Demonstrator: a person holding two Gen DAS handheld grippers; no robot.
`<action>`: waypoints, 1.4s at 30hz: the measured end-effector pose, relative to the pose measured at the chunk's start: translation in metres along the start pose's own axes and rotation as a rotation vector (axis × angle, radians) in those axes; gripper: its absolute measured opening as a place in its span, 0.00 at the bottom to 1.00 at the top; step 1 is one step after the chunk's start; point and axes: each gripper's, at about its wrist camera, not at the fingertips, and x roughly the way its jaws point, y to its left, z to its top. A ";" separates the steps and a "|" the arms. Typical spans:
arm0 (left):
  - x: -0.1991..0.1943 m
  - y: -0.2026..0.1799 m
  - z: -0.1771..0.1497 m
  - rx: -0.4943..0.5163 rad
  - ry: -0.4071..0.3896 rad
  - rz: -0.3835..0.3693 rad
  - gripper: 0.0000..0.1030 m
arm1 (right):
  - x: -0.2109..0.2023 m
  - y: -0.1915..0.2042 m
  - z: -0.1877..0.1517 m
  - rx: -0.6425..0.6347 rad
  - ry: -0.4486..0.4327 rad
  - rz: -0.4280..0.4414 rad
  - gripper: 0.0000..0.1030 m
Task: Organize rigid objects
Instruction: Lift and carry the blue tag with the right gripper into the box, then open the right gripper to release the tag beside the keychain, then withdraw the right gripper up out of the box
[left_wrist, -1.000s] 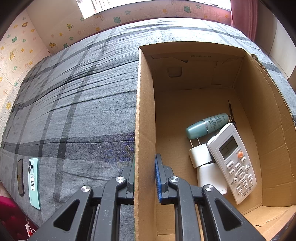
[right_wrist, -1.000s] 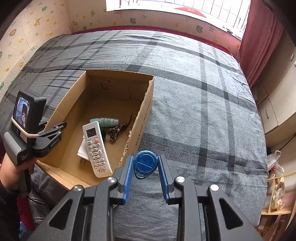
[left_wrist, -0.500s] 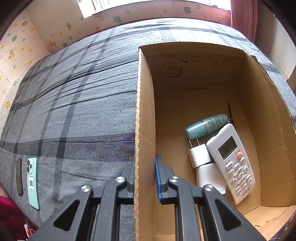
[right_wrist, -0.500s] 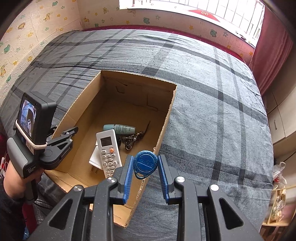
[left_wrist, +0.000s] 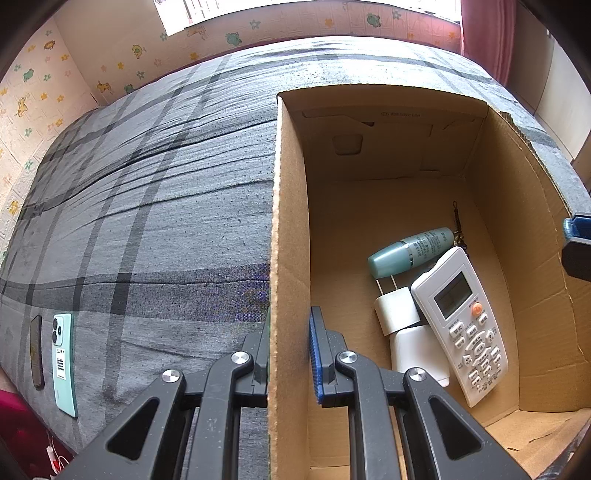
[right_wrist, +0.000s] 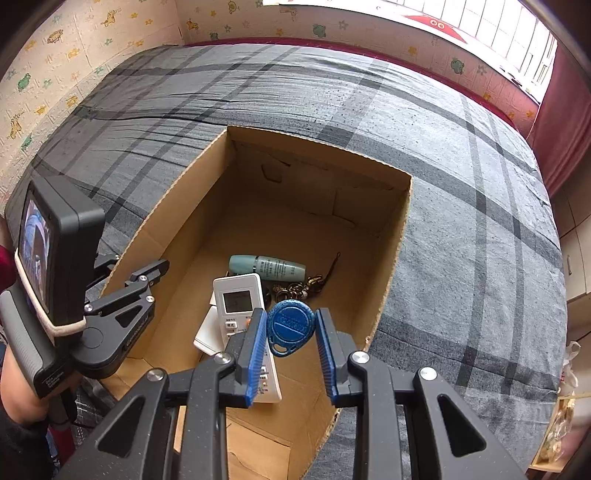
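Right hand-held gripper (right_wrist: 290, 334) clamps a blue key fob (right_wrist: 290, 327) above the cardboard box (right_wrist: 391, 266), remote control (right_wrist: 242, 301) at its 10 o'clock. Left hand-held gripper (left_wrist: 290, 354) pinches the box's wall.

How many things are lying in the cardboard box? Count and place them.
5: teal bottle farthest back, key ring beside it, white remote in front, pronged charger and white block partly under the remote. Others may be hidden.
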 end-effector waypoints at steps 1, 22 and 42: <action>0.000 0.000 0.000 0.000 0.000 -0.001 0.16 | 0.004 0.001 0.002 0.001 0.004 -0.001 0.28; -0.001 0.000 0.000 0.001 -0.002 -0.002 0.16 | 0.068 0.004 0.031 0.048 0.069 0.000 0.28; -0.001 0.001 0.000 0.004 -0.001 -0.001 0.16 | 0.056 0.003 0.036 0.079 0.032 0.020 0.55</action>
